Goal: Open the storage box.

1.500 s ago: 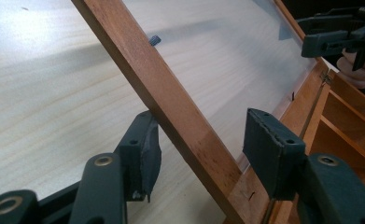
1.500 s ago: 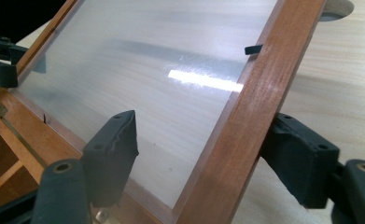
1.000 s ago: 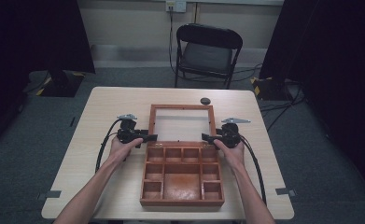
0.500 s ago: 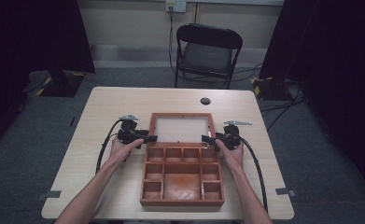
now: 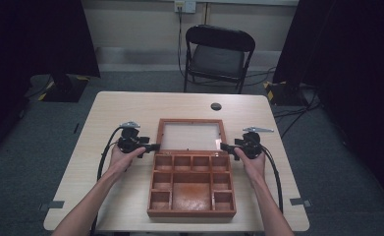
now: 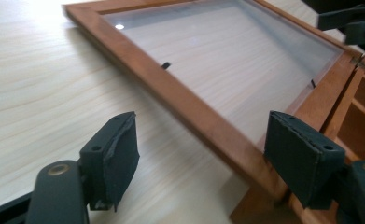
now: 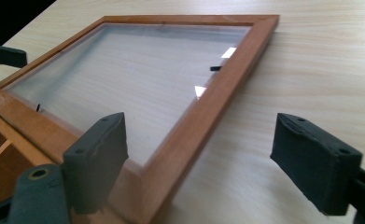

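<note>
Left gripper [image 6: 199, 158] and right gripper [image 7: 208, 163] both gape wide, straddling the glass-paned wooden lid's [image 5: 191, 135] side rails (nothing clamped); brown compartmented wooden box [image 5: 191, 184] nearer.

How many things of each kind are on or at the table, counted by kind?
Wooden box with glass lid: 1
Small black round thing: 1
Hand-held grippers: 2, the left gripper and the right gripper
Folding chair: 1
Total: 5
</note>
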The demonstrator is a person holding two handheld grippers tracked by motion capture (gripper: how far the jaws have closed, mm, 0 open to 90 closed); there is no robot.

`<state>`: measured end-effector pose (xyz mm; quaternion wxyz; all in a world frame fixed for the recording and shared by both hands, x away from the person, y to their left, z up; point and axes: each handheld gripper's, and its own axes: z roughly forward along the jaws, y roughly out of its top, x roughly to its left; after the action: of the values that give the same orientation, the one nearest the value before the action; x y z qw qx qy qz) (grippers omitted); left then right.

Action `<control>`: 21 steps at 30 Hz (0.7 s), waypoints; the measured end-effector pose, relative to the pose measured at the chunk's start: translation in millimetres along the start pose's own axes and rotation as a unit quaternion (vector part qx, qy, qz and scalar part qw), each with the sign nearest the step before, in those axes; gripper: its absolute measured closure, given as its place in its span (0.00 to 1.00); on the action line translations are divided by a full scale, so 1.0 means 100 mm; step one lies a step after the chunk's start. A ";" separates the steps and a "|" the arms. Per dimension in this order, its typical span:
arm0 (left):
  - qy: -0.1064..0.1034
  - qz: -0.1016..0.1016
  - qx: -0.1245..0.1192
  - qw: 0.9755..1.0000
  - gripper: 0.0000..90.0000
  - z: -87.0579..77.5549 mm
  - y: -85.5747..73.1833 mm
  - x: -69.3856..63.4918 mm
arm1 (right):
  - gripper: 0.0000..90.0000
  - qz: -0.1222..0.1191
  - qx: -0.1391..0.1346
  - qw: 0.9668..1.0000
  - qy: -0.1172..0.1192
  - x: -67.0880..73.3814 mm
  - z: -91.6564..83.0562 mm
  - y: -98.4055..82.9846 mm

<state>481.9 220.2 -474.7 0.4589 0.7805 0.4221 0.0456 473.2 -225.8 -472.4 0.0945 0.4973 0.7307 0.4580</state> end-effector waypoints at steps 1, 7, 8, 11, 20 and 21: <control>0.006 0.002 0.003 1.000 0.28 -0.05 -0.01 0.02 | 0.19 0.002 0.002 1.000 -0.003 -0.01 -0.05 0.00; 0.040 -0.002 0.020 0.999 0.21 -0.30 -0.17 0.11 | 0.16 -0.019 0.016 1.000 -0.013 -0.01 -0.33 -0.12; 0.047 -0.003 0.021 0.999 0.21 -0.33 -0.20 0.12 | 0.16 -0.022 0.015 0.999 -0.020 -0.01 -0.37 -0.14; 0.056 -0.006 0.024 0.998 0.21 -0.42 -0.27 0.13 | 0.16 -0.021 0.021 0.999 -0.030 -0.03 -0.49 -0.20; 0.093 0.037 0.068 0.993 0.22 -0.62 -0.53 0.00 | 0.16 -0.038 0.045 0.996 -0.067 0.00 -0.74 -0.47; 0.096 0.041 0.070 0.992 0.22 -0.64 -0.55 -0.01 | 0.16 -0.042 0.045 0.996 -0.072 0.00 -0.76 -0.49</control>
<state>417.8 275.2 -479.1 0.3579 0.8193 0.4344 0.1095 396.4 -273.4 -467.2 0.1435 0.5018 0.7618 0.3837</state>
